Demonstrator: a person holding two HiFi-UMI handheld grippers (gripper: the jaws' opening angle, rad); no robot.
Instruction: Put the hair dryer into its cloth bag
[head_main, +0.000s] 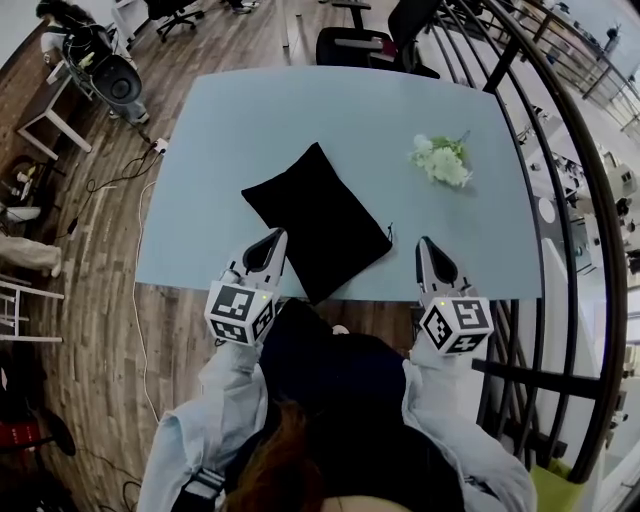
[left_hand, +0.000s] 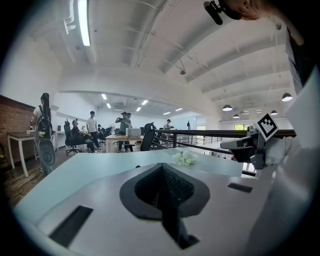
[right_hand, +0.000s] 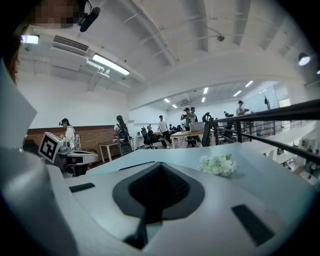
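Observation:
The black cloth bag (head_main: 318, 222) lies flat and slantwise on the pale blue table (head_main: 250, 120), its near corner reaching the front edge. No hair dryer shows in any view. My left gripper (head_main: 272, 240) hovers at the bag's left near edge, jaws shut and empty. My right gripper (head_main: 427, 245) is over the table's front edge to the right of the bag, also shut and empty. In the left gripper view the shut jaws (left_hand: 162, 167) point across the table, with the right gripper (left_hand: 250, 145) at the right. The right gripper view shows its shut jaws (right_hand: 160, 167).
A bunch of white flowers (head_main: 442, 160) lies on the table's far right (left_hand: 185, 158) (right_hand: 217, 165). A black office chair (head_main: 370, 45) stands behind the table. A dark metal railing (head_main: 560, 200) runs along the right side. People stand and sit at desks far off.

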